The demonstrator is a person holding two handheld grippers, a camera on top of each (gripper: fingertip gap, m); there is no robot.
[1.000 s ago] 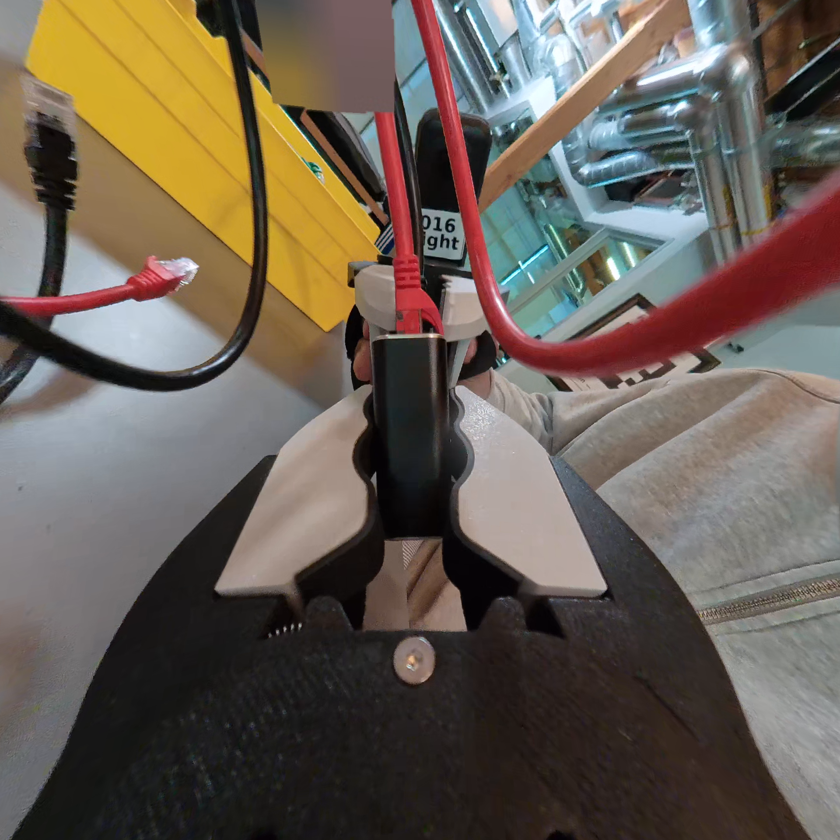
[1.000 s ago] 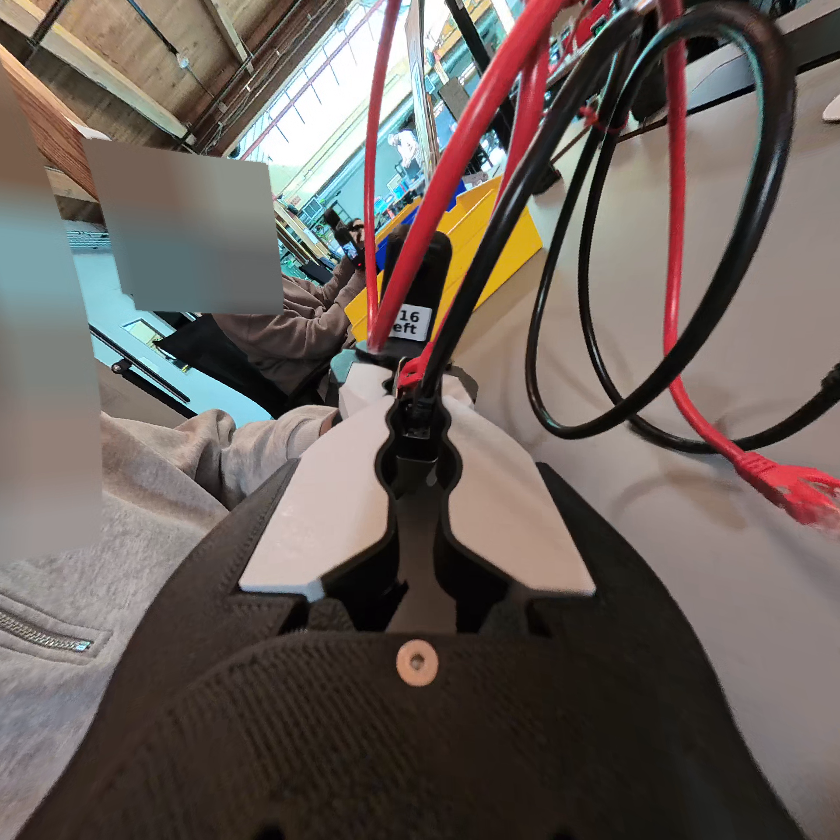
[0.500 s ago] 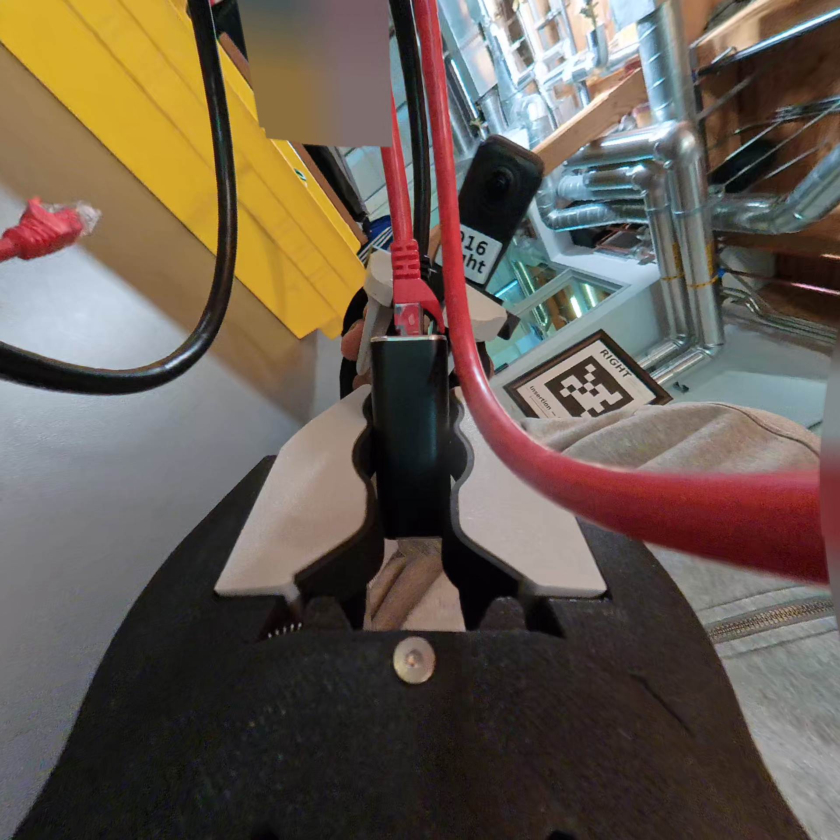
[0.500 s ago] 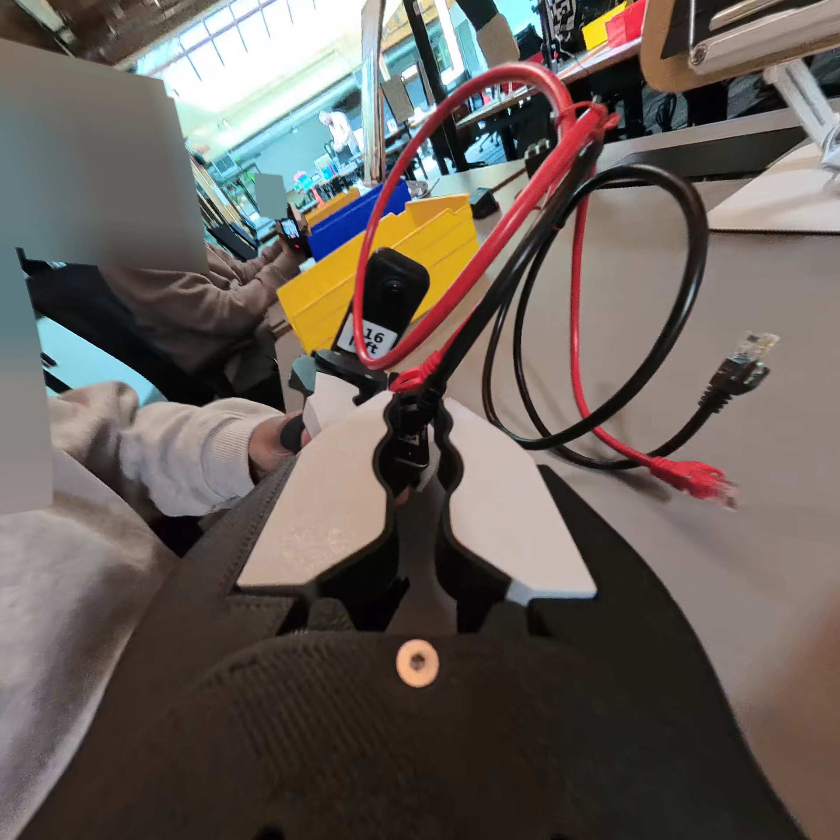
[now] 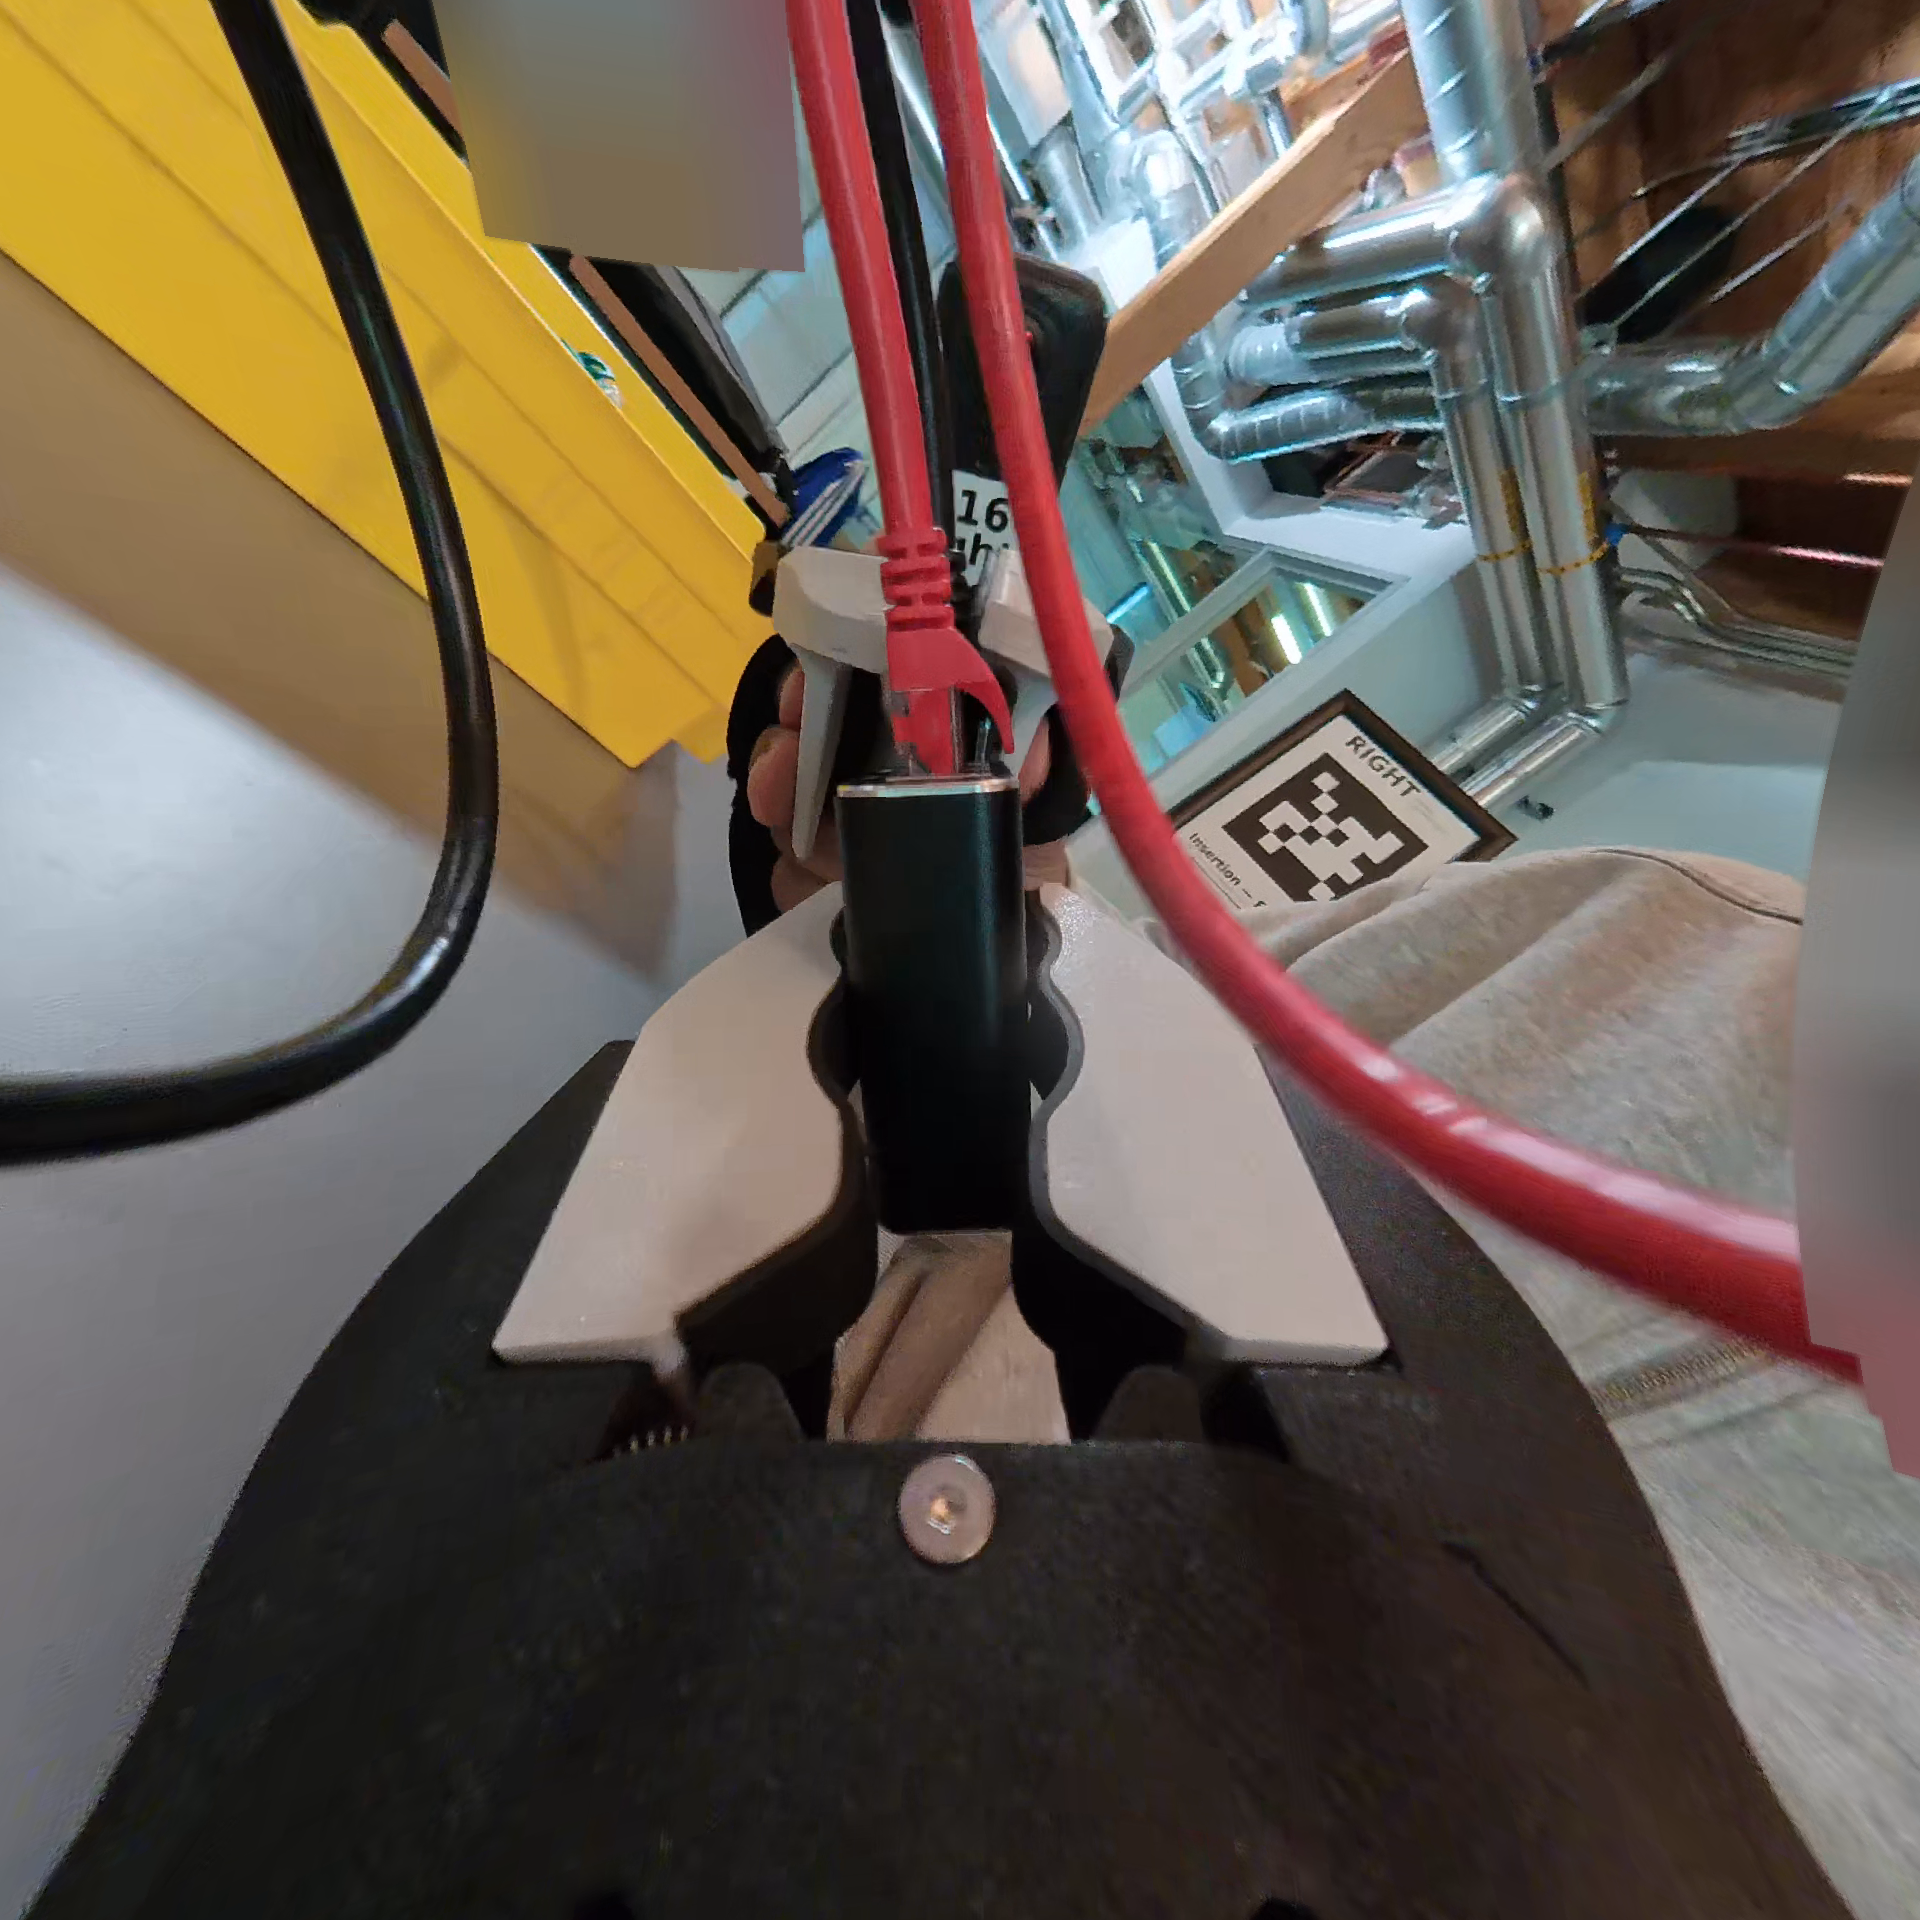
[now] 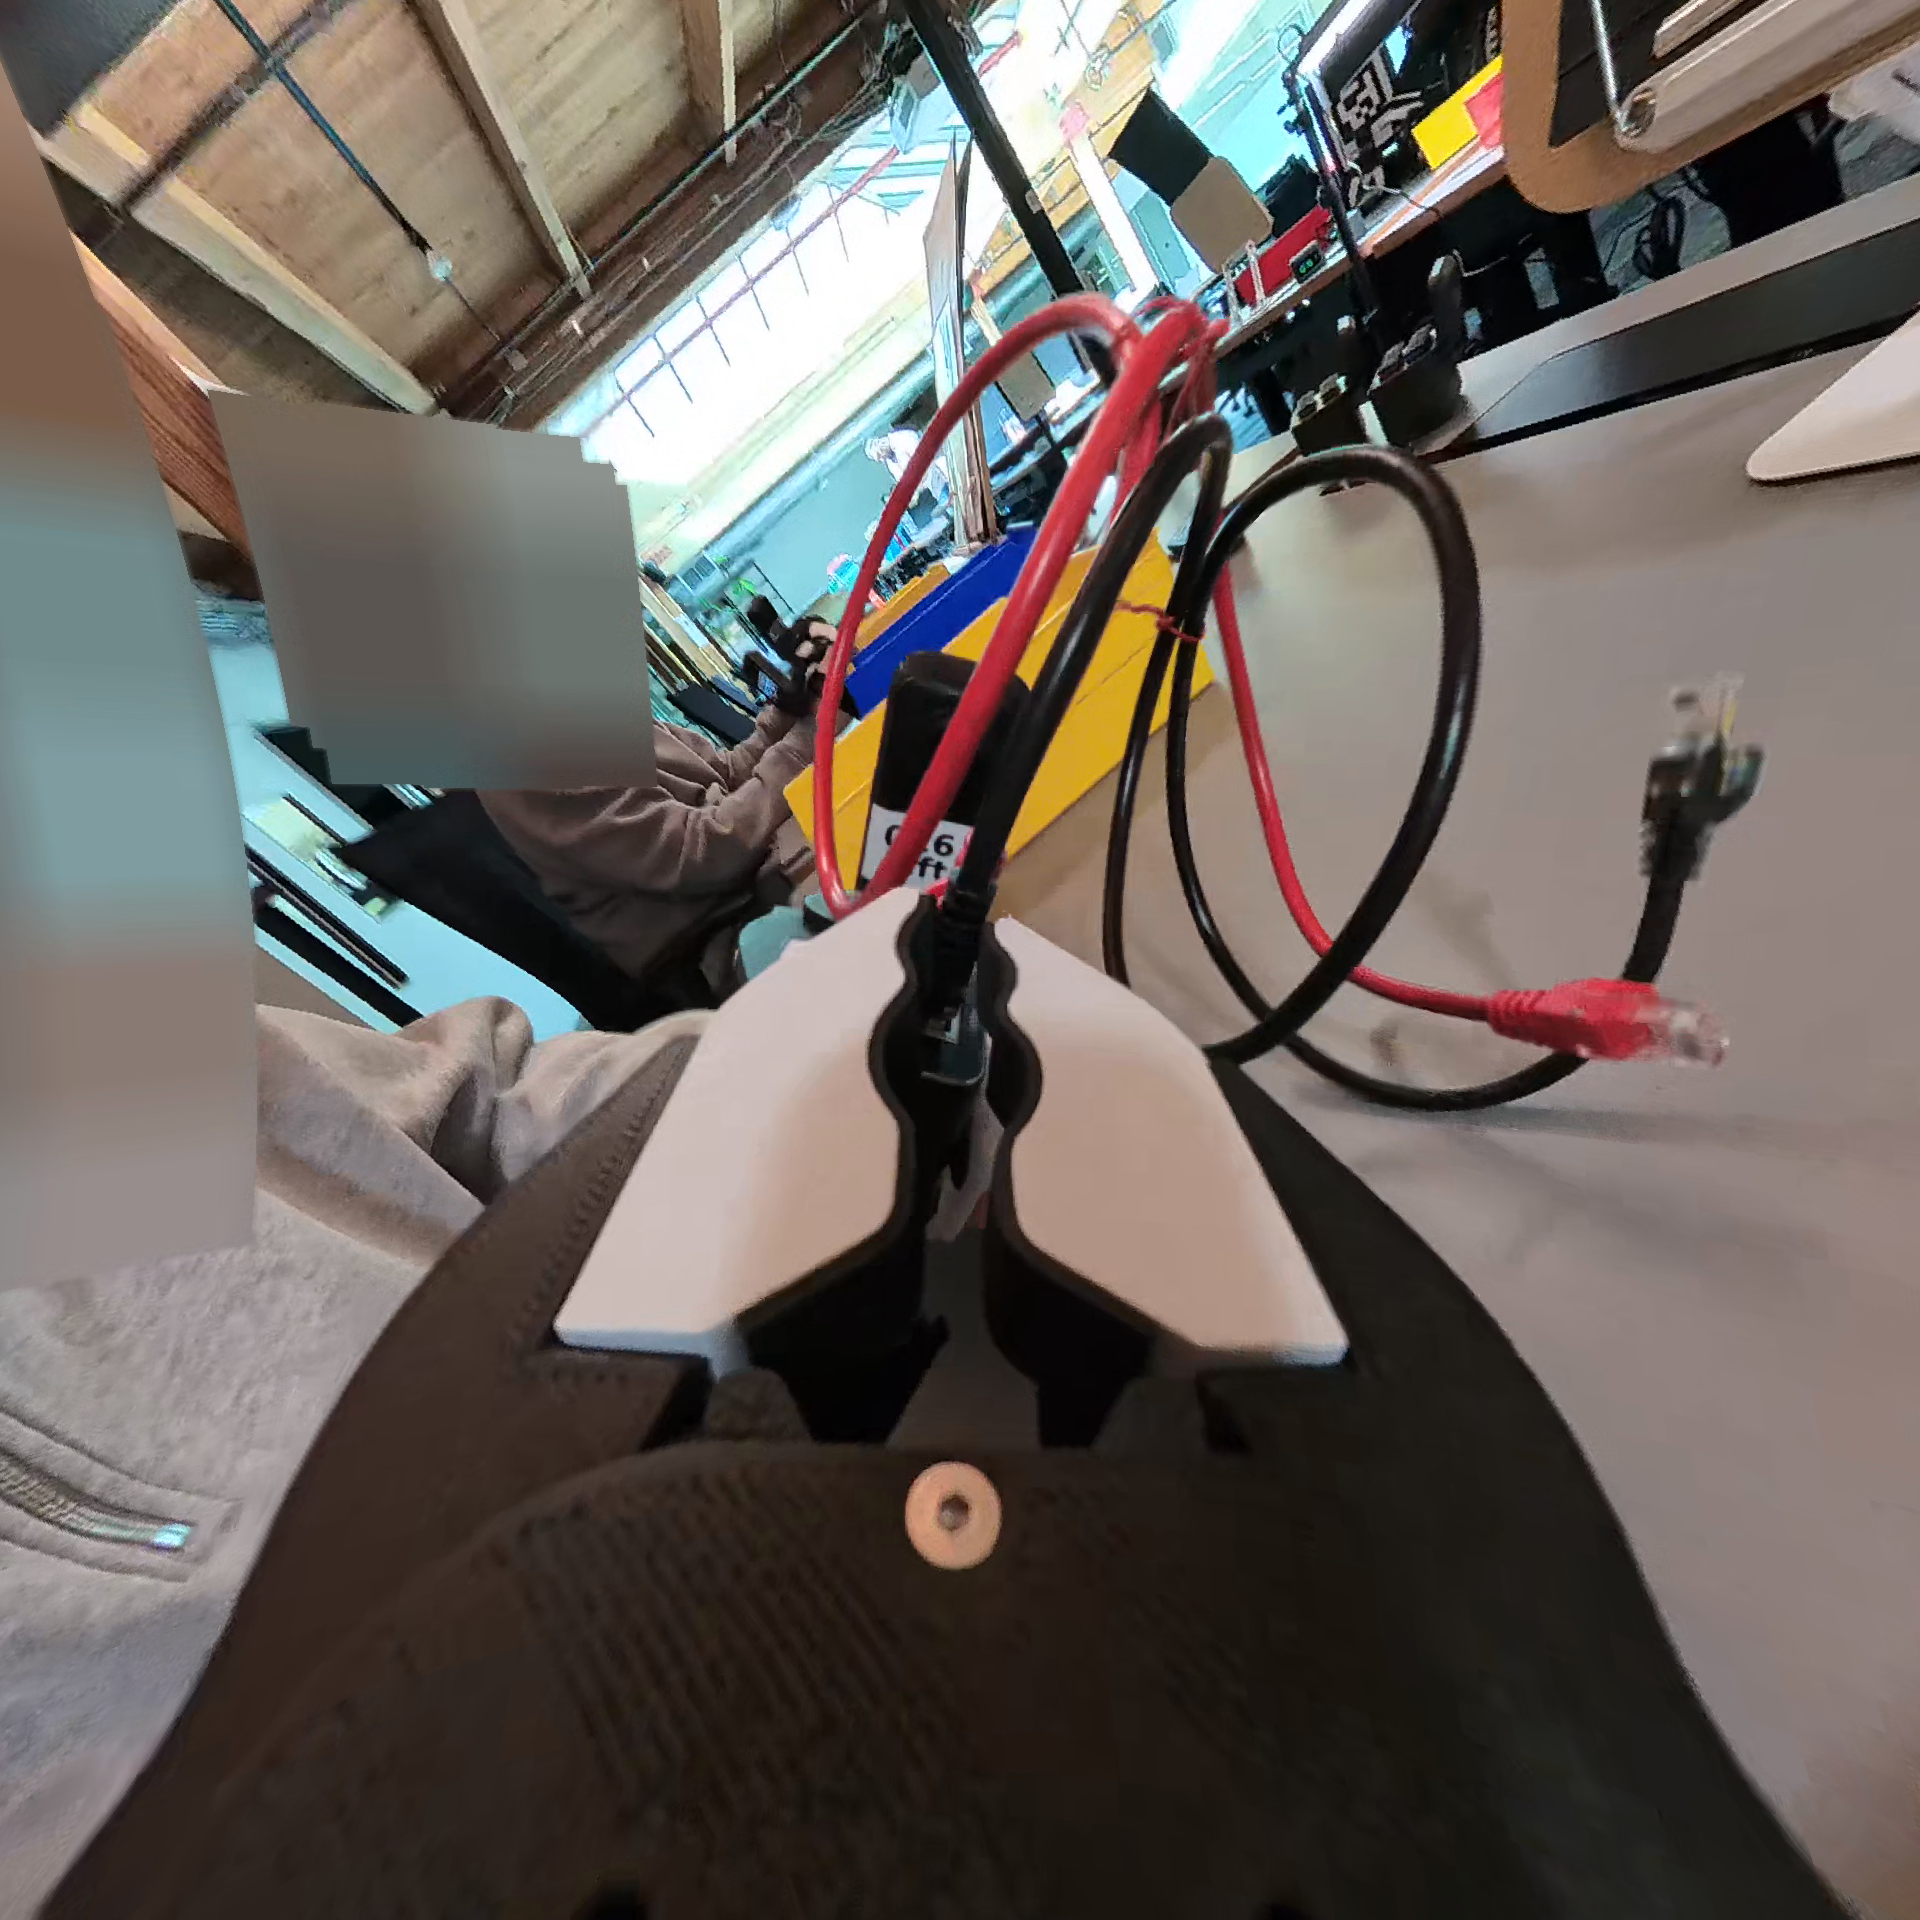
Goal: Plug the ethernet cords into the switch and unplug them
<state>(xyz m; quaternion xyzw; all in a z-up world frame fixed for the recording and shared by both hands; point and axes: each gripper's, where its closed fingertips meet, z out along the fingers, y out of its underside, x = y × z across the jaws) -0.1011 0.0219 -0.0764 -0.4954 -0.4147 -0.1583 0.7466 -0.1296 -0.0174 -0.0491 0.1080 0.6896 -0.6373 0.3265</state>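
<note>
My left gripper [image 5: 935,935] is shut on the small black switch [image 5: 930,1039], held upright off the grey table [image 6: 1558,1351]. A red ethernet plug [image 5: 920,644] sits in the switch's top port. My right gripper [image 6: 951,935] is shut on the black cord's plug [image 6: 940,1029], which sits right at the switch. It shows behind the red plug in the left wrist view [image 5: 920,665]. Both cords loop upward. Their loose ends, a red plug [image 6: 1600,1023] and a black plug [image 6: 1704,758], lie over the table to the right.
A yellow bin [image 5: 312,343] stands on the table behind the grippers, a blue bin [image 6: 935,613] beyond it. A framed marker card [image 5: 1330,821] lies by my grey sleeve [image 5: 1558,1039]. Another person [image 6: 623,852] sits at the far left. A white stand base [image 6: 1849,436] is at far right.
Both grippers have tilted and swung together with the switch and cords. The loops and loose plug ends shifted in view. Both holds are unchanged.
</note>
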